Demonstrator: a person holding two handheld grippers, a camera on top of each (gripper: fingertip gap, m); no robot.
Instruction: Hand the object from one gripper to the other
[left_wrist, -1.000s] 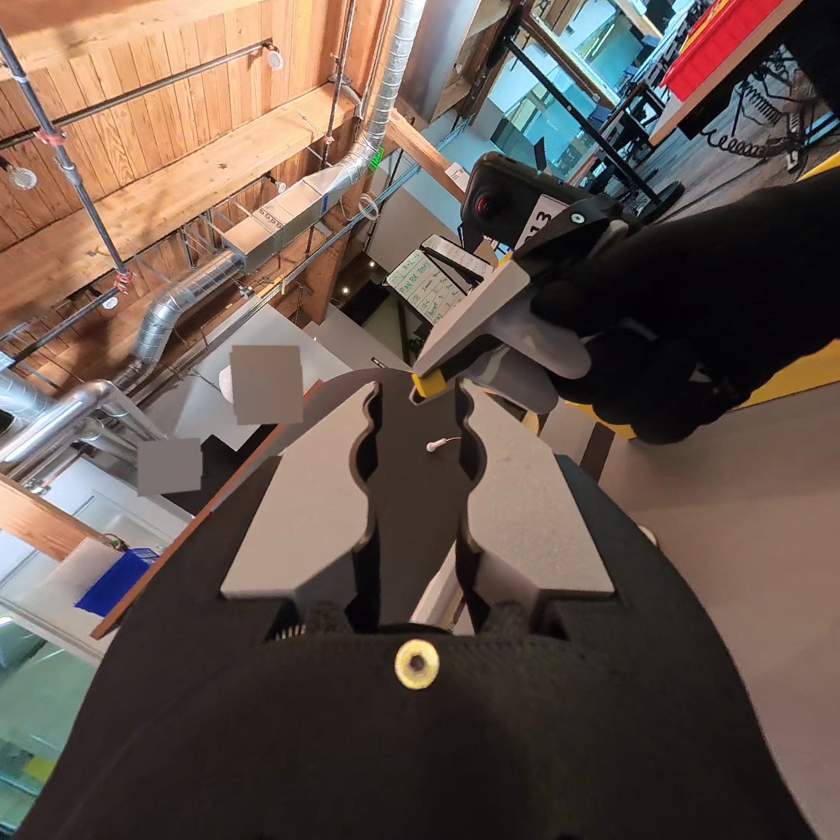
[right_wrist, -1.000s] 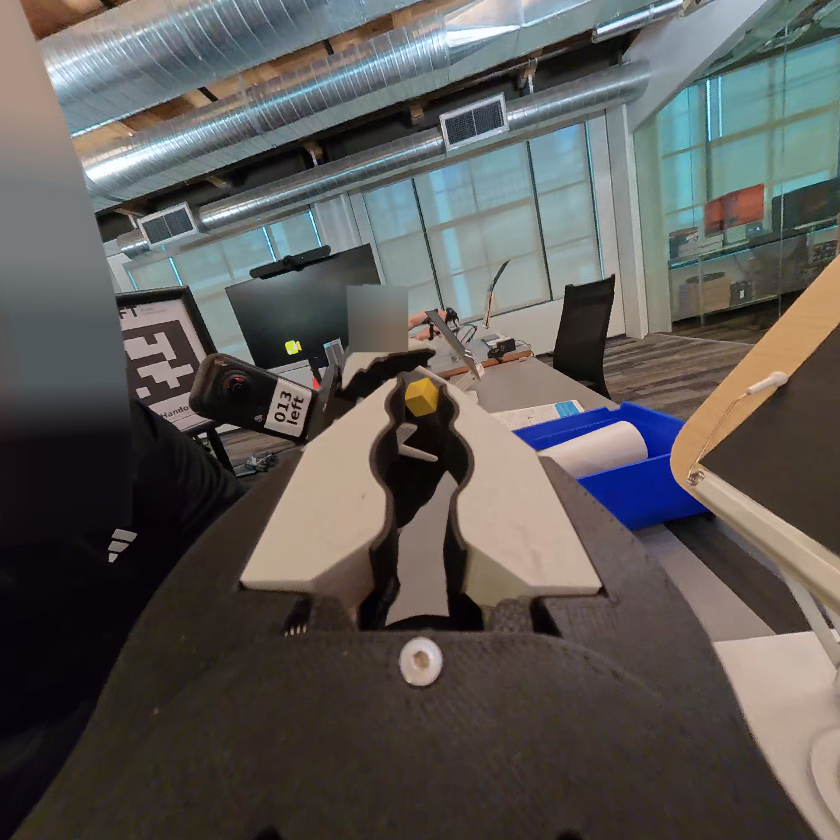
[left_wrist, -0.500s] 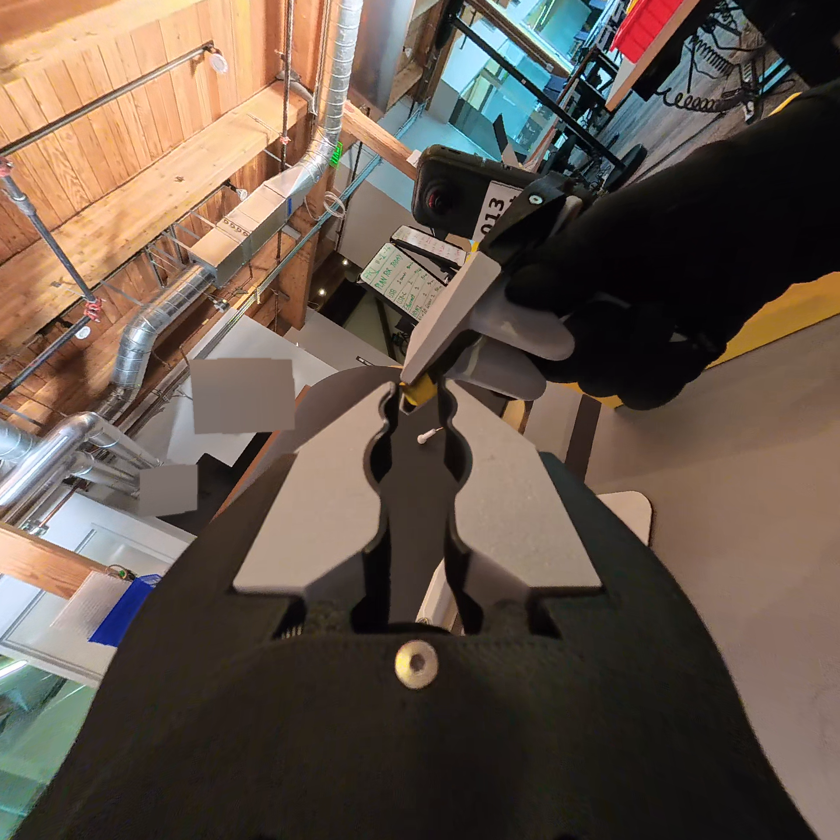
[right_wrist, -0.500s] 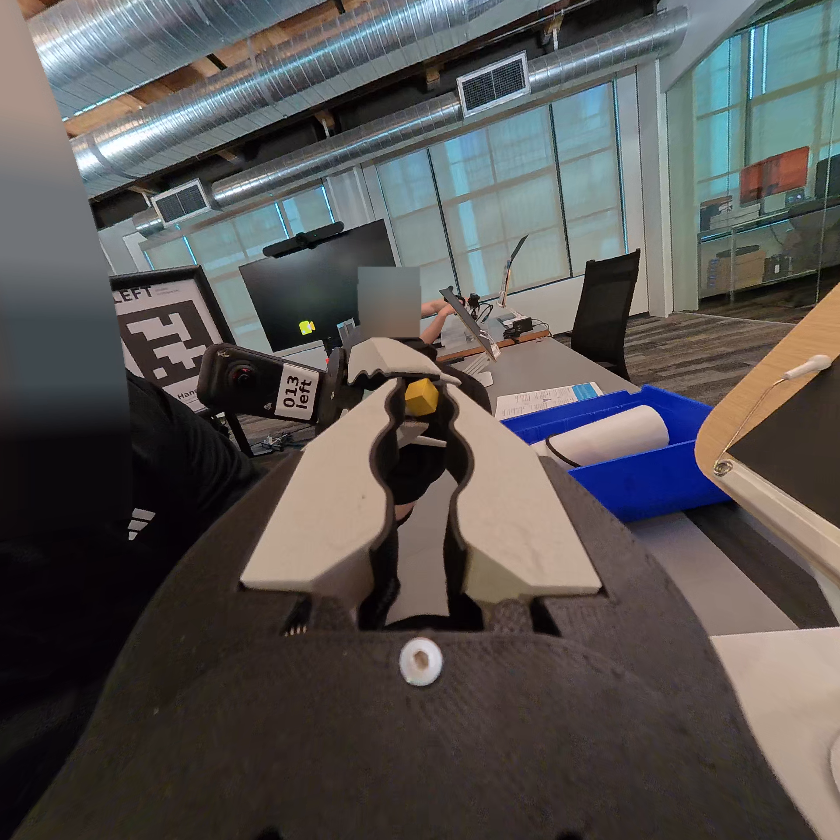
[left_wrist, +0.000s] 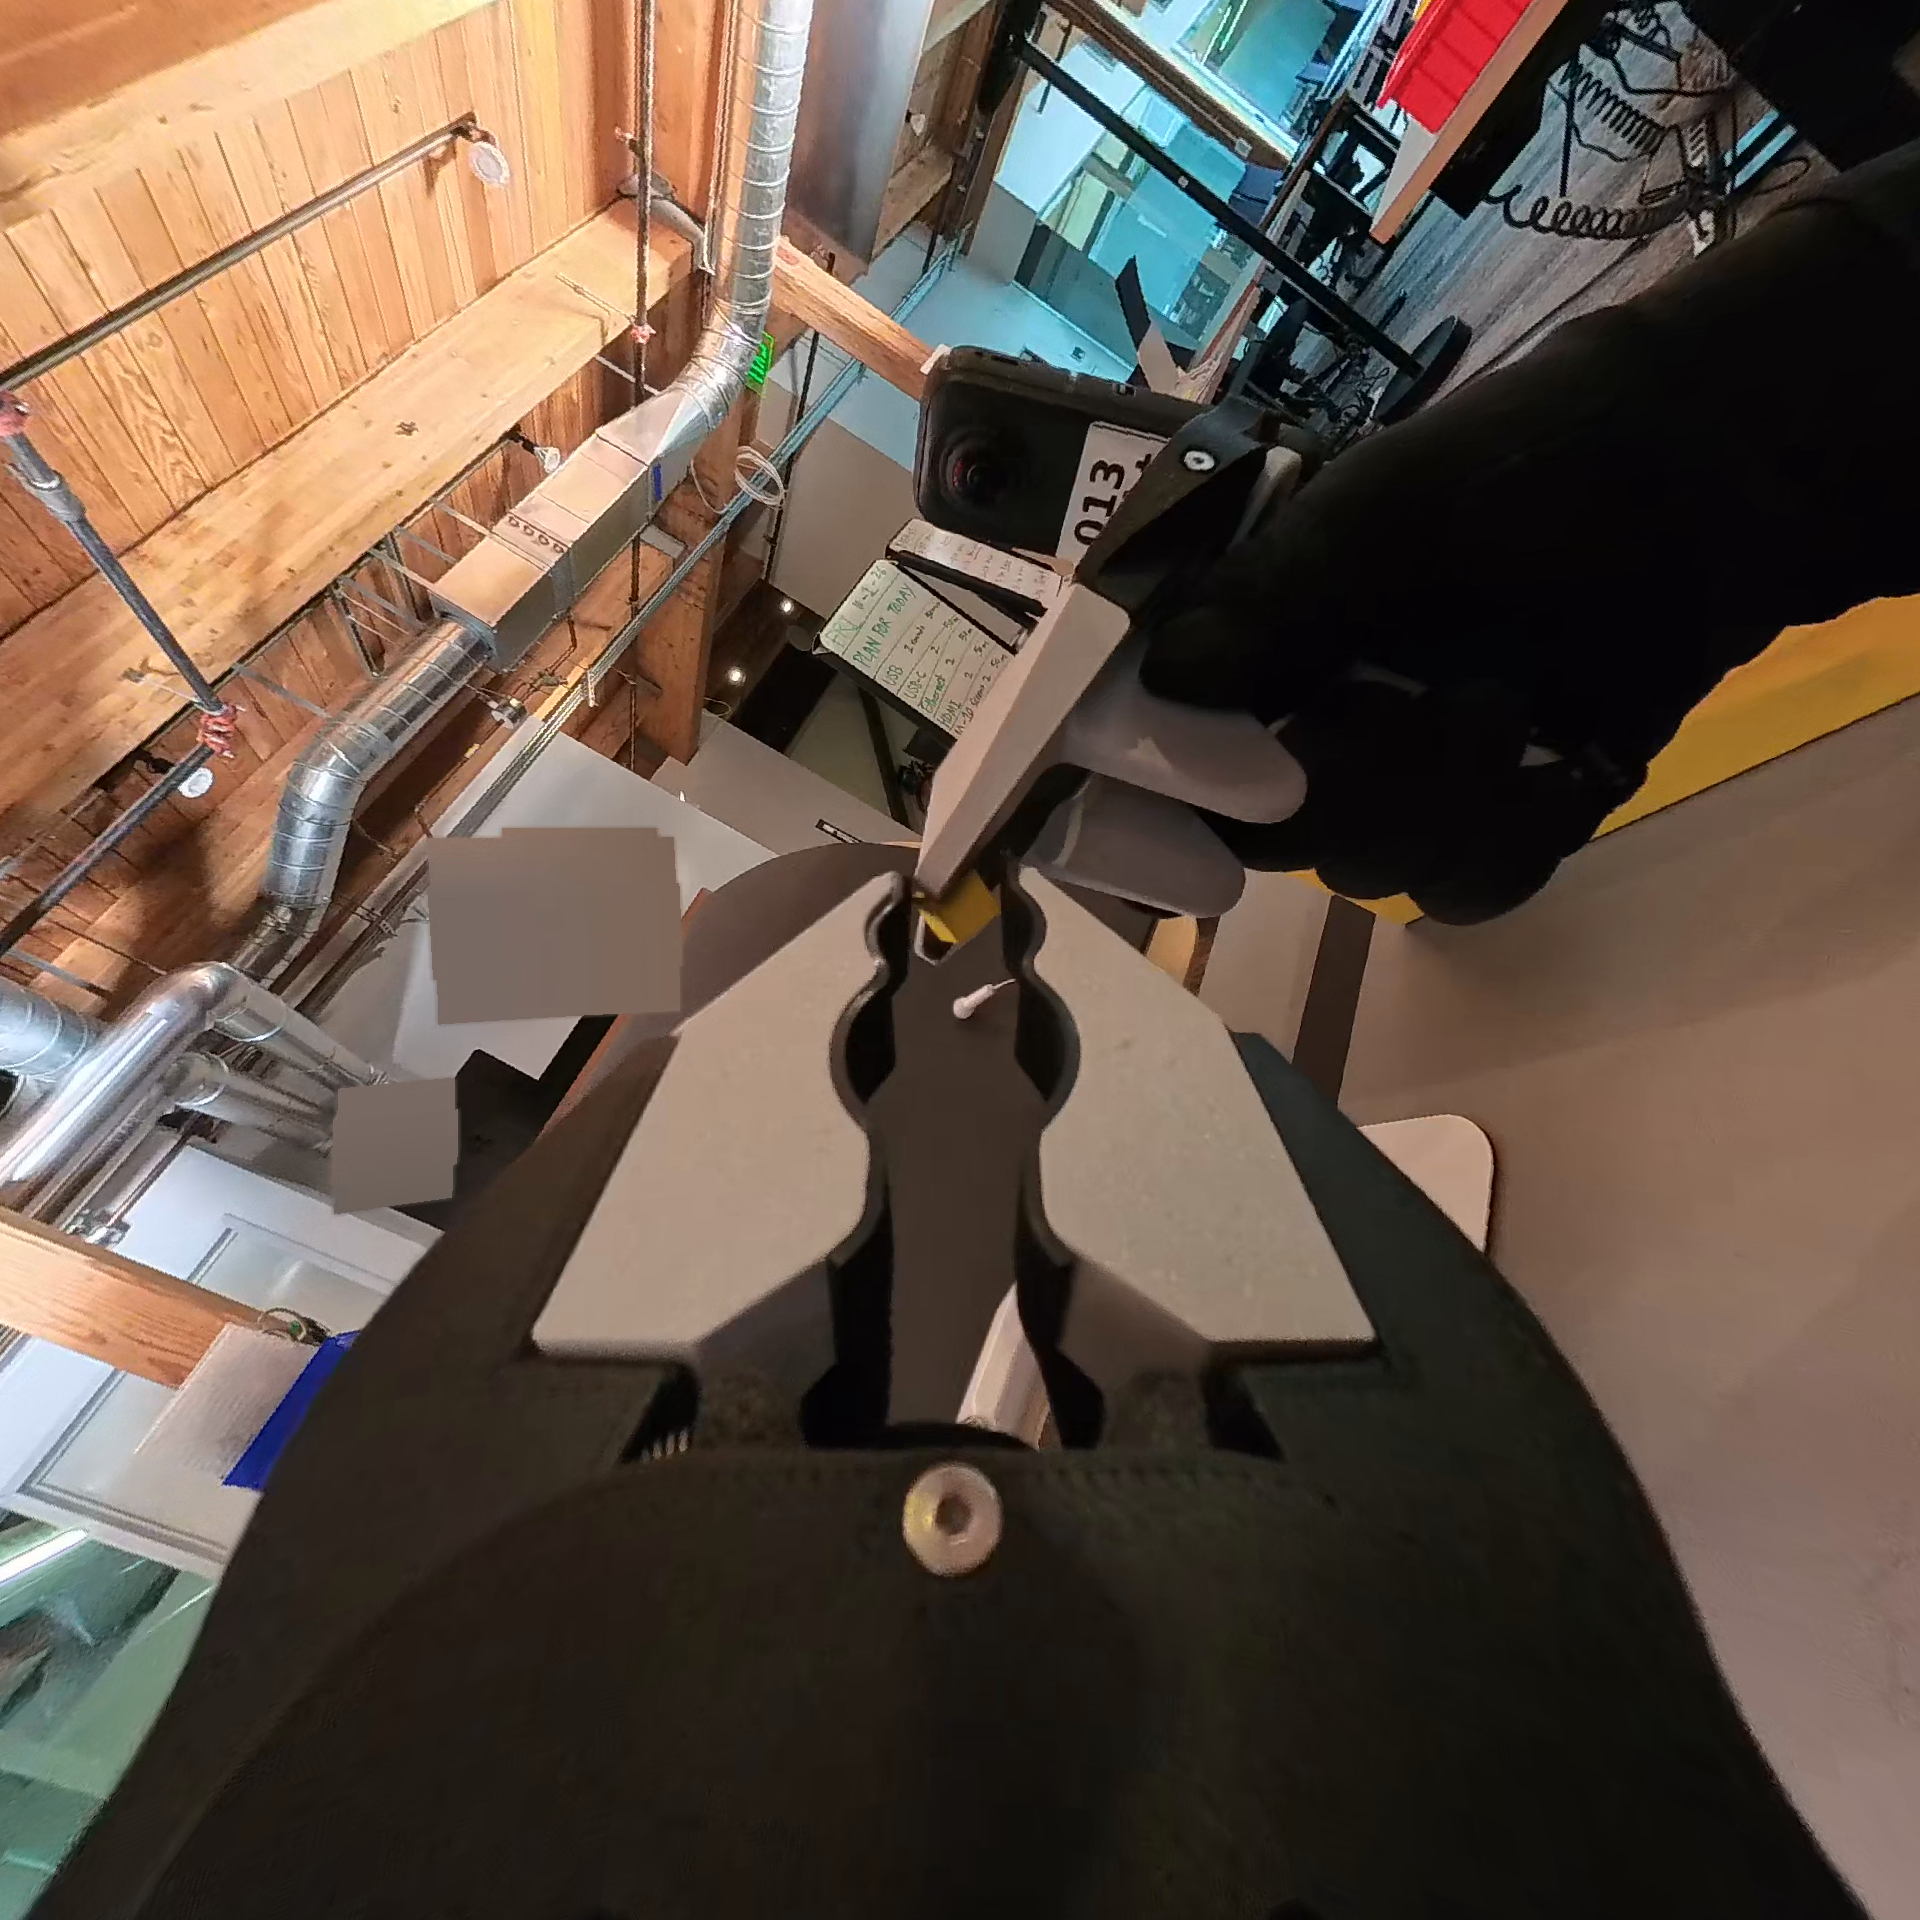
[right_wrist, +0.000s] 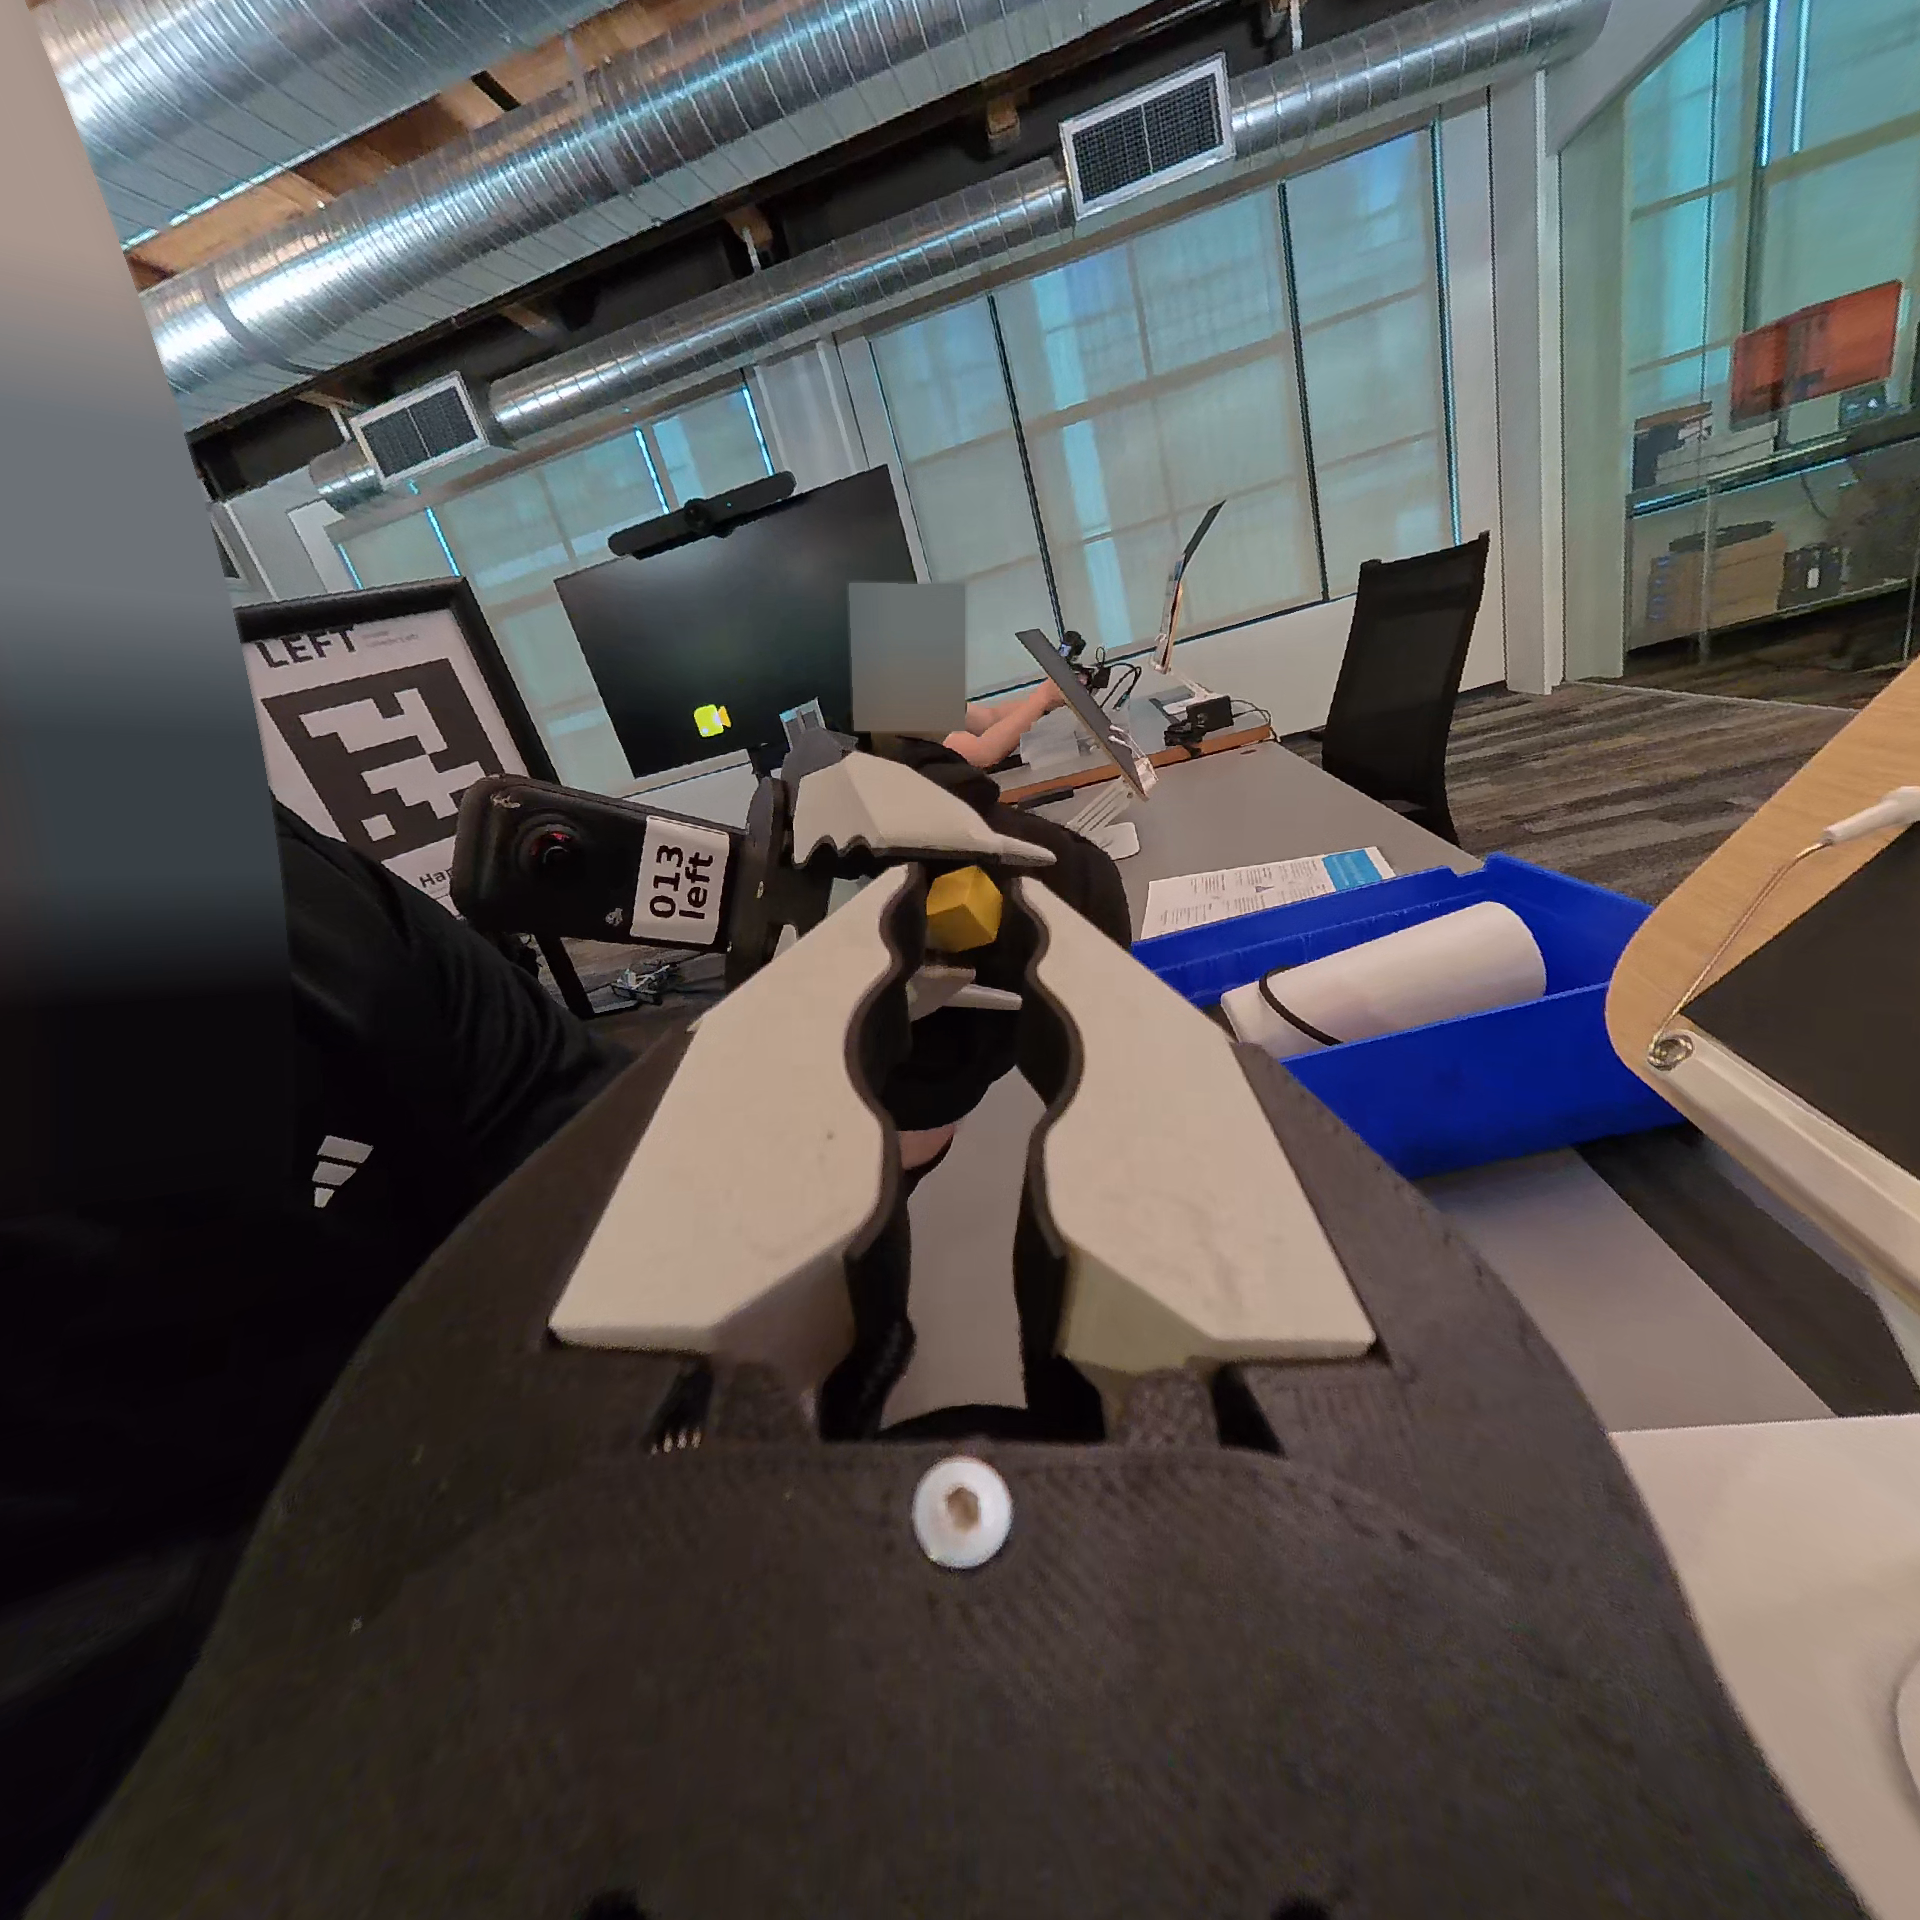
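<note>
Yellow block sits mid-air at the fingertips of both tools: right hand-held gripper is closed on it, left hand-held gripper part open, straddling it. Looks light, rigid, smooth-faced and likely slippery; best pinched across the free flat faces.

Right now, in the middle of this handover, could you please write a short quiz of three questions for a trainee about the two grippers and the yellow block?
1. True or false: the left gripper is shut on the yellow block.
2. Which gripper grips the block? A) the left gripper B) the right gripper C) neither
3. Fill in: in the right wrist view, the bin to the right of the grippers is ____ in colour.

Key: 1 false, its fingers stand open around the block; 2 B; 3 blue.
</note>
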